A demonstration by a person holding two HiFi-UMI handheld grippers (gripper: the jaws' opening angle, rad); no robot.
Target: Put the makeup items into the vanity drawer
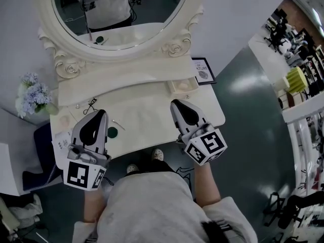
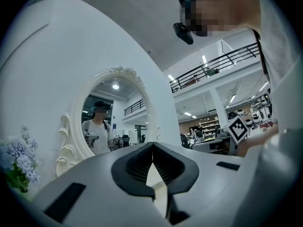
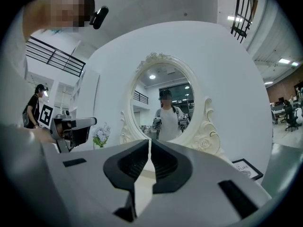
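though both tools are held over the white vanity top [image 1: 147, 110], neither grips anything: the left gripper [image 2: 153, 148] has its jaws meeting at the tips with nothing between them, and the right gripper [image 3: 150, 143] is likewise closed and empty. a dark green round item [image 1: 112, 132] lies on the top just right of the left gripper, with a thin pale stick [image 1: 118, 124] close beyond it; both are too small to name. ahead of the left gripper's tips sits a tangled black thing [image 1: 91, 105], unclear. a shallow dish [image 1: 183, 86] stands ahead of the right gripper. the drawer cannot be made out: the grippers and the person's torso [image 1: 152, 206] hide the vanity's front edge. the oval mirror [image 1: 121, 14] is cut off at the top.
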